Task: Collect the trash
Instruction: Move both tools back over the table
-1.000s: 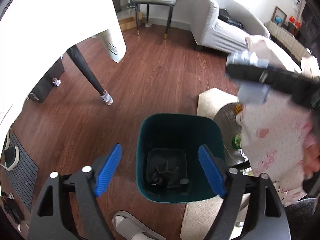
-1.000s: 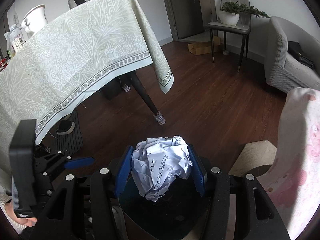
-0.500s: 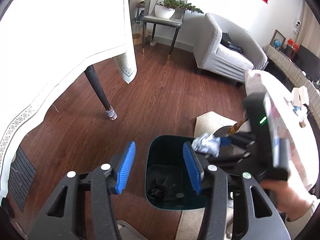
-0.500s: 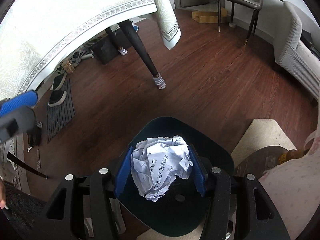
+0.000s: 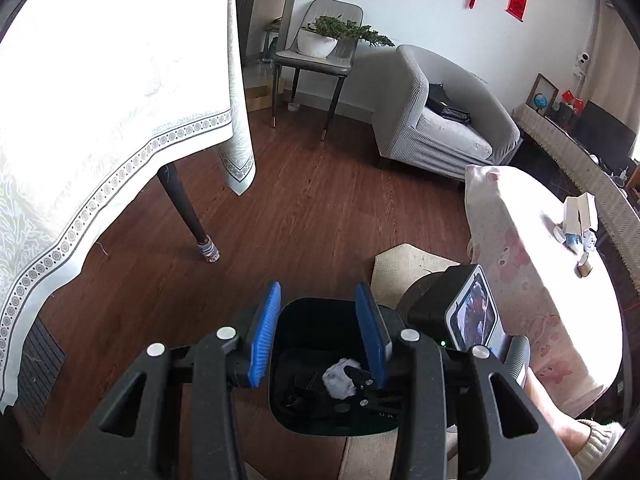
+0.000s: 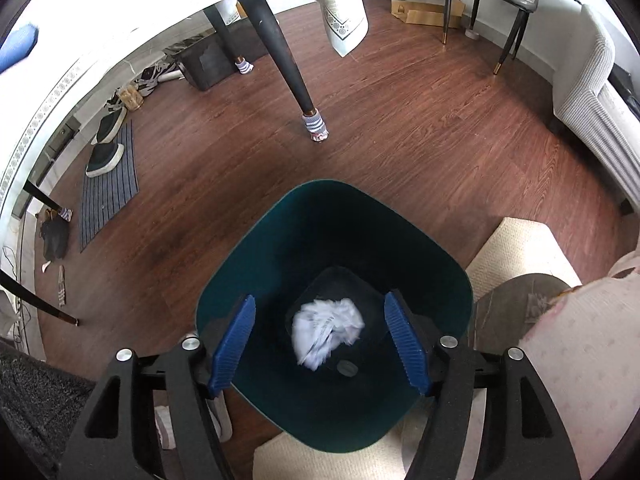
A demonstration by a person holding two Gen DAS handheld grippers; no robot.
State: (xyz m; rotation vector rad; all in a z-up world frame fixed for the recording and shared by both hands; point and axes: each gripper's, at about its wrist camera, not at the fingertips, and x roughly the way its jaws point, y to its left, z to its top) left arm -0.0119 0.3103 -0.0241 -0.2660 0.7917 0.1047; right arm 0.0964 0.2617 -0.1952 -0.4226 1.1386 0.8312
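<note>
A crumpled white paper ball point(image 6: 326, 326) lies loose and blurred inside the dark teal trash bin point(image 6: 280, 232), below my right gripper point(image 6: 320, 348), which is open and empty over the bin mouth. In the left wrist view the same ball point(image 5: 340, 378) shows in the bin point(image 5: 288, 408), with the right gripper's black body reaching in from the right. My left gripper point(image 5: 318, 336) is open and empty above the bin. More scraps of trash point(image 5: 580, 236) lie on the pink-clothed table point(image 5: 532, 280) at the right.
A dining table with a pale patterned cloth point(image 5: 100, 120) and a dark leg point(image 5: 188, 216) stands at the left. A grey armchair point(image 5: 444, 120) and a chair with a plant point(image 5: 320, 48) stand behind. A beige rug point(image 6: 516, 248) lies under the bin. Shoes point(image 6: 104, 152) sit on a mat.
My right gripper opened and let go of the paper ball, which dropped into the bin. My left gripper rose and tilted up, and its jaws narrowed.
</note>
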